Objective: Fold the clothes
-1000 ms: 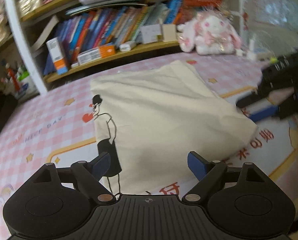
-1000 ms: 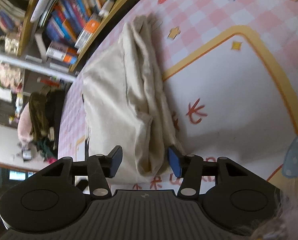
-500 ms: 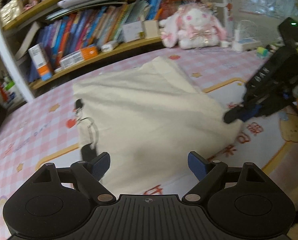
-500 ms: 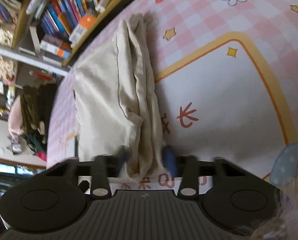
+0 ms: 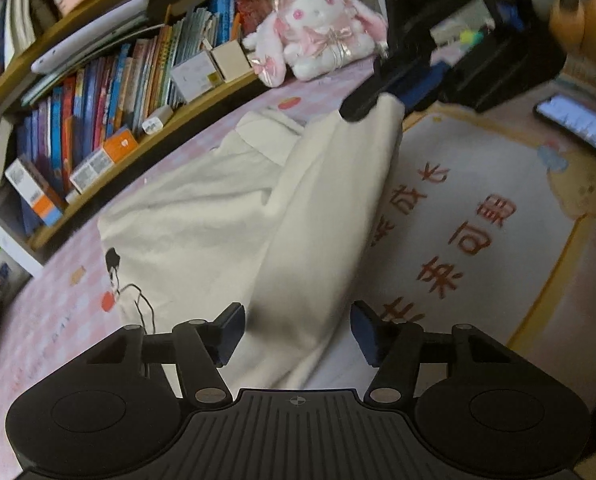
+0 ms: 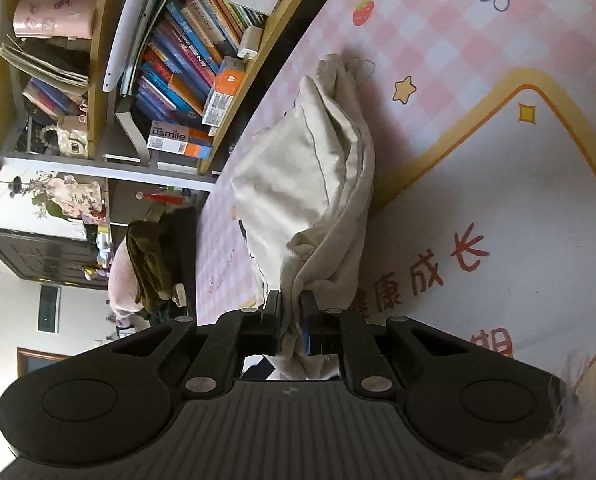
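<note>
The right hand-held gripper is clamped on a bunched corner of the cream T-shirt, its blue pads pressed into the cloth; the jaws have just been closing on it. From that pinch the shirt rises off the surface in a hanging fold, while the rest lies ahead of the gripper on the pink checked play mat, near the bookshelf.

In the left wrist view, the left hand-held gripper stands half spread. Its jaws have just been closing, with a fold of the T-shirt lying between them, though the pads do not press on it. A printed cartoon figure shows on the shirt to the left of this gripper. Far ahead and to the right, the right hand-held gripper holds the raised corner. A pink-and-white plush bunny sits beyond the shirt, by the bookshelf.
</note>
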